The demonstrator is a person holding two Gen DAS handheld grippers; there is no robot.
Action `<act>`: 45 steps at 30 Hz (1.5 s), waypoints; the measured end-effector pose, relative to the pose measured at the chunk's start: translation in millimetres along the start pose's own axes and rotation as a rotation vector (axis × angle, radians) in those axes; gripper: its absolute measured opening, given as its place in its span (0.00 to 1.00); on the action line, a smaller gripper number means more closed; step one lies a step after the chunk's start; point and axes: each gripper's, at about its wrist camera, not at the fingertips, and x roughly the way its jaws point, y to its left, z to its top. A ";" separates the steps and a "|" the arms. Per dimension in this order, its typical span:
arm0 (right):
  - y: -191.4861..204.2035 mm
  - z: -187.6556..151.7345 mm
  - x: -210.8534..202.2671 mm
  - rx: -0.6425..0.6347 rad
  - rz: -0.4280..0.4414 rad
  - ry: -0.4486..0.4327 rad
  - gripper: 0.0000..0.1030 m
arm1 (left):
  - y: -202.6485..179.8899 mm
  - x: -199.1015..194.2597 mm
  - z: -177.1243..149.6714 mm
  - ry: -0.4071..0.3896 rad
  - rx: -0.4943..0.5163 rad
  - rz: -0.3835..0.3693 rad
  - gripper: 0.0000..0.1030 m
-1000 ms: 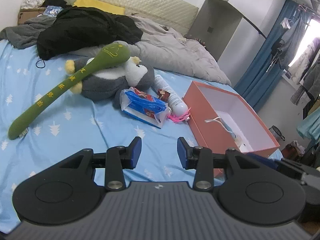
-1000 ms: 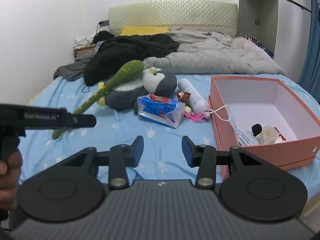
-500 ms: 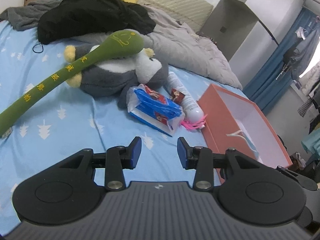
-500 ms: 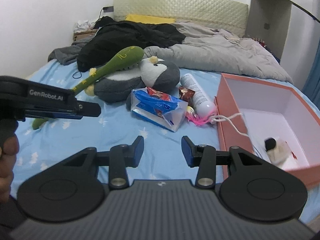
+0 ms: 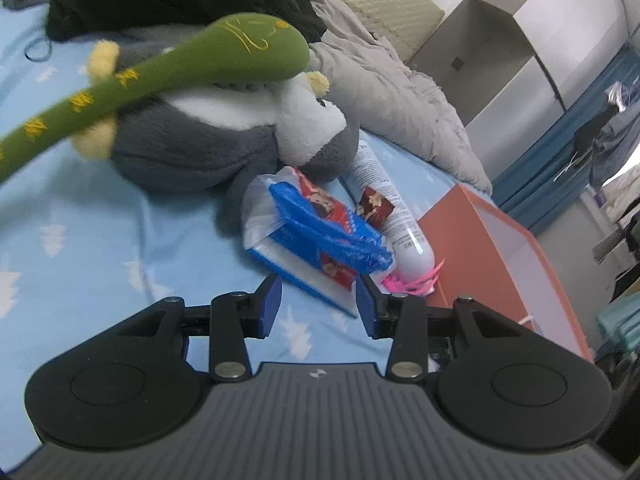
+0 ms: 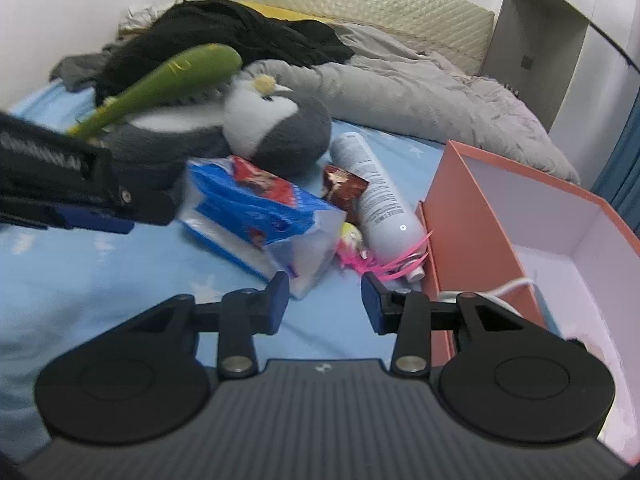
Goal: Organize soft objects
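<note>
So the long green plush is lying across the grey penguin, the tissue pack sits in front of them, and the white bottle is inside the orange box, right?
Not quite. The white bottle is not inside the orange box; it lies on the blue sheet just outside the box's wall, as the right wrist view shows. The rest holds: the long green plush lies across the grey penguin, with the tissue pack in front.

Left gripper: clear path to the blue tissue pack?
Probably yes. The left gripper is open and empty, the blue tissue pack lies just ahead on the sheet, and nothing sits between them.

A bedroom: bed, padded headboard, duvet.
</note>
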 end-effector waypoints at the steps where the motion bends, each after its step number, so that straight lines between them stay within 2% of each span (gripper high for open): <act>1: 0.8 -0.5 8.1 -0.010 -0.013 0.003 0.41 | 0.7 6.1 1.3 0.001 -0.012 -0.016 0.46; 4: 3.8 -3.9 29.2 -0.042 -0.038 0.015 0.40 | 2.5 23.9 4.3 0.002 -0.059 -0.057 0.51; 16: 3.3 -4.8 95.6 -0.120 -0.108 0.045 0.38 | 1.5 89.2 12.7 0.074 -0.192 -0.194 0.51; 22: 2.0 -6.8 107.6 -0.147 -0.111 0.043 0.35 | -2.5 109.5 10.9 0.099 -0.228 -0.184 0.51; 26: 1.8 -6.2 111.0 -0.147 -0.097 0.041 0.33 | -7.7 121.1 7.3 0.125 -0.205 -0.166 0.50; 28: -1.5 -4.7 113.5 -0.136 -0.089 0.043 0.26 | -11.9 126.1 5.2 0.132 -0.179 -0.159 0.50; 29: -1.9 -4.3 114.2 -0.138 -0.094 0.043 0.23 | -13.0 129.1 4.2 0.137 -0.174 -0.156 0.49; 33: -1.6 -4.0 115.7 -0.146 -0.107 0.042 0.16 | -12.0 136.1 2.4 0.156 -0.172 -0.146 0.13; 34: -1.2 -4.5 114.8 -0.143 -0.108 0.042 0.15 | -11.4 135.5 2.6 0.155 -0.169 -0.139 0.10; 35: -1.2 -4.1 114.6 -0.141 -0.108 0.043 0.12 | -10.3 133.2 2.8 0.151 -0.171 -0.141 0.09; 36: -1.6 -3.9 113.8 -0.138 -0.109 0.045 0.04 | -9.6 130.0 3.0 0.147 -0.171 -0.146 0.07; 45: -7.6 1.1 85.5 -0.090 -0.082 0.053 0.04 | -14.5 78.1 1.1 0.113 -0.100 -0.128 0.02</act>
